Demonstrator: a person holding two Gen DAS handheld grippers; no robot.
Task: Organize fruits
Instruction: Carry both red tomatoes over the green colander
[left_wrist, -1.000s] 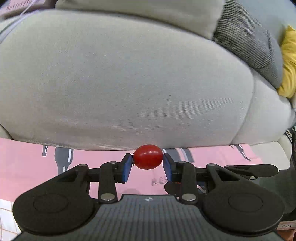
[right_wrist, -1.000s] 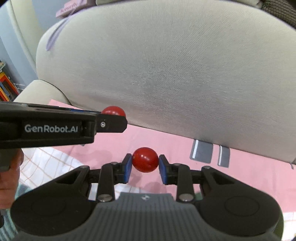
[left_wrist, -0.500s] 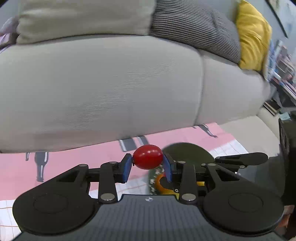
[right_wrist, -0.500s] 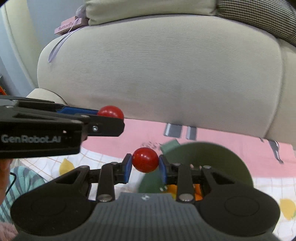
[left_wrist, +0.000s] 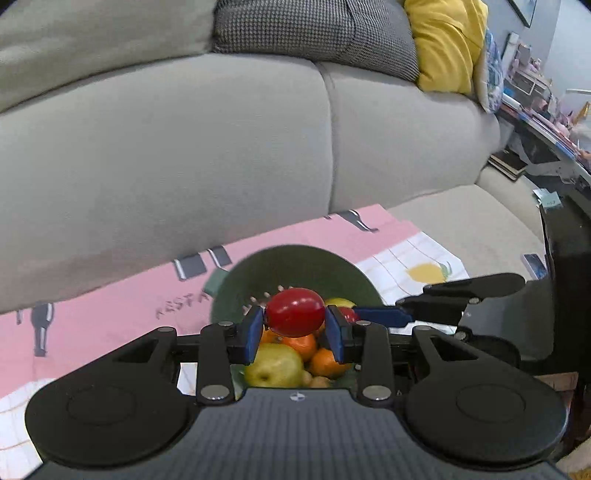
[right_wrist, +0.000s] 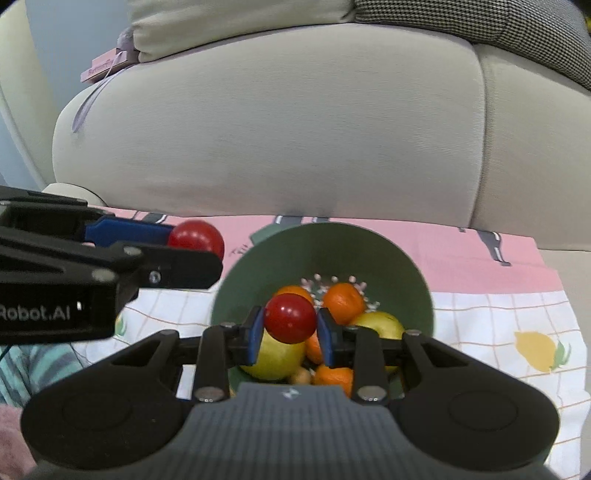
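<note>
My left gripper is shut on a red oval tomato, held above a green bowl. The bowl holds oranges and a yellow-green pear. My right gripper is shut on a round red tomato, over the same green bowl, which holds oranges and yellow fruit. The left gripper also shows at the left of the right wrist view with its tomato. The right gripper's finger shows in the left wrist view.
The bowl stands on a pink and white checked cloth with lemon prints. A grey sofa rises right behind it, with checked and yellow cushions. A dark stand is at the right. A pink book lies on the sofa.
Both grippers have tilted down and moved over the green bowl, which now shows its fruit. Each still holds its red tomato.
</note>
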